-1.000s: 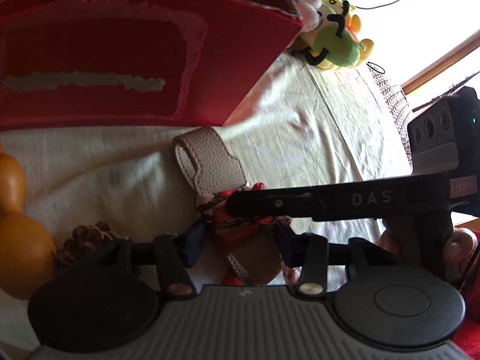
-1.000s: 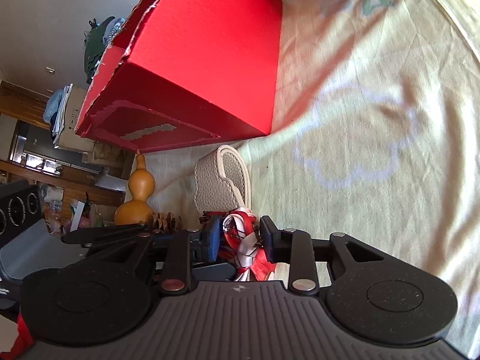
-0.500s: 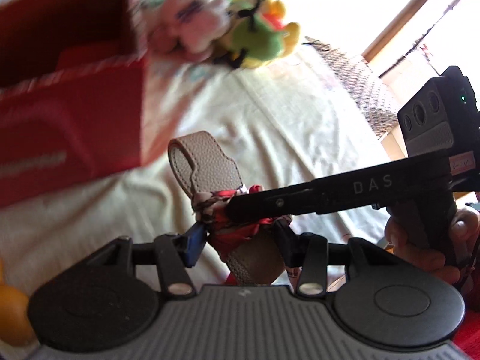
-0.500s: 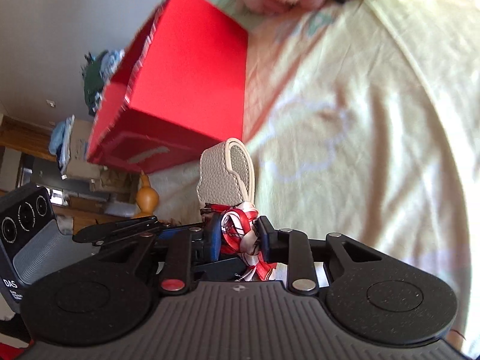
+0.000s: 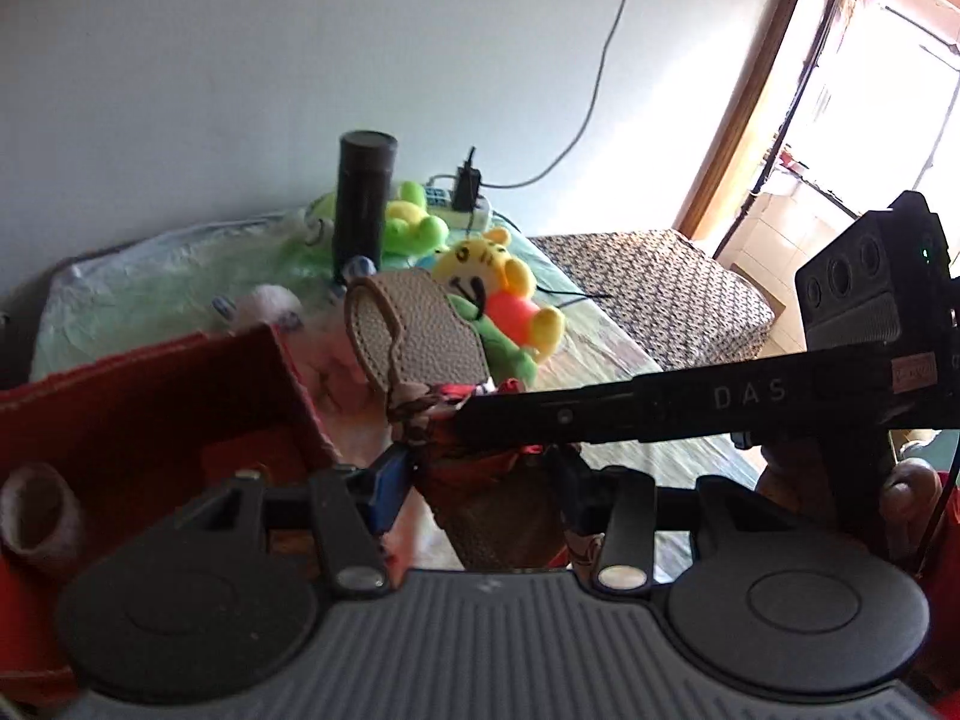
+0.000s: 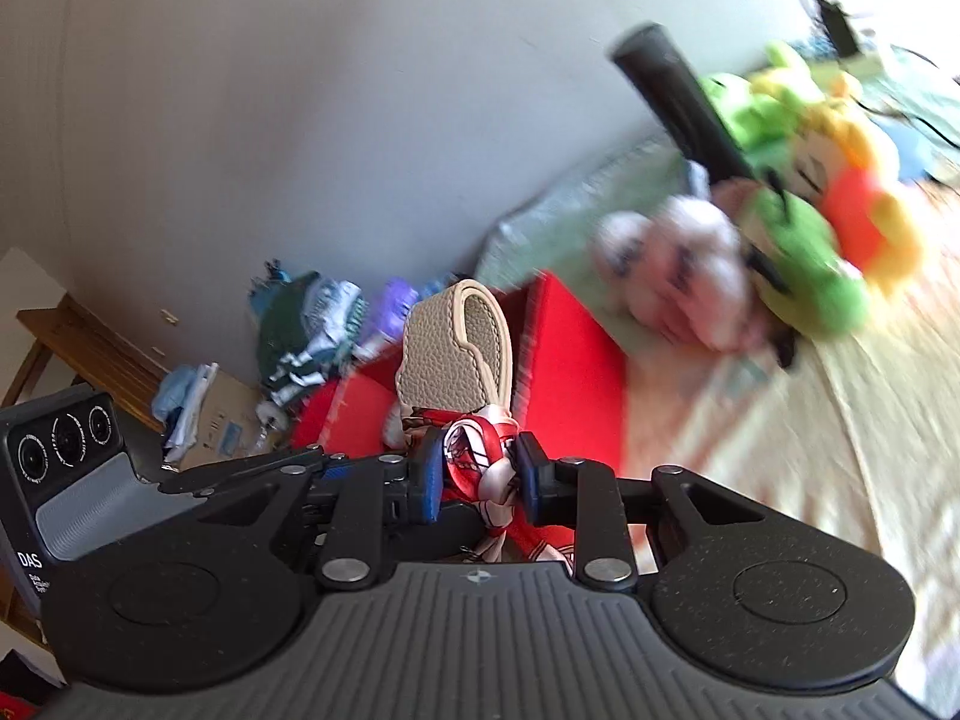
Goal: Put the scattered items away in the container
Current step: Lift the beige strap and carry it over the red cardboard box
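A beige leather strap with a red patterned scarf tied round it is held up in the air by both grippers. My left gripper is shut on the strap and scarf. My right gripper is shut on the red-and-white scarf, with the strap standing up above it. The open red box lies below and to the left; it also shows in the right wrist view behind the strap. The right gripper's body crosses the left wrist view.
Plush toys and a black cylinder sit at the back of the cloth-covered surface. A pale rolled item lies inside the box. A charger and cable lie near the wall. Clothes are piled beyond the edge.
Both grippers have lifted the strap and scarf off the cloth and tilted upward. The red box has dropped below the strap, its open inside now showing. The gourd and pine cone have left view.
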Demonstrator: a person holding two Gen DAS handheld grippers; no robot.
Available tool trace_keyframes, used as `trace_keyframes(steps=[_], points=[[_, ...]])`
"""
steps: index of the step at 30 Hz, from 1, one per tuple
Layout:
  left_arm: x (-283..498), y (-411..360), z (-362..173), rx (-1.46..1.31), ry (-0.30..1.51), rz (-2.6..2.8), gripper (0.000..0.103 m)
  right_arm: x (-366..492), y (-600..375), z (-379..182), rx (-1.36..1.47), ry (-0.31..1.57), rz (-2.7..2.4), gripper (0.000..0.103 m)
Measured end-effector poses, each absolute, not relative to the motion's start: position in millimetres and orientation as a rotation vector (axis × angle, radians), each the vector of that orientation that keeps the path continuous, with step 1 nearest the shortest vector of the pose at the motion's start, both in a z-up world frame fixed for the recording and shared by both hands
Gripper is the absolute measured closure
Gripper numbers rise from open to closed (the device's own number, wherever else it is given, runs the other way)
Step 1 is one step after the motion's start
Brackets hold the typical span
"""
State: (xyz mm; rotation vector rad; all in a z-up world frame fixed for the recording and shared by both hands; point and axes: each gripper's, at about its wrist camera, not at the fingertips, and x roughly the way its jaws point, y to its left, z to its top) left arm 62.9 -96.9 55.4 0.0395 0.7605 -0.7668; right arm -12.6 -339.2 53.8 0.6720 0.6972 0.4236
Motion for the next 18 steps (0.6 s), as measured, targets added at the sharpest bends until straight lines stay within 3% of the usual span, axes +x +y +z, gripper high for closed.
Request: trace_keyframes(steps=[7, 18], points=[[108.5, -24.6, 60.6, 0.058, 0.797, -0.659, 0.056, 56.7, -262.4, 63.4, 0.652, 0.709, 0.501, 0.076], [175.3, 19.8, -11.4, 0.049, 1.072, -0.639, 0.056, 117.0, -191.7, 2.7, 0.663, 0.96, 0.415, 0.075]])
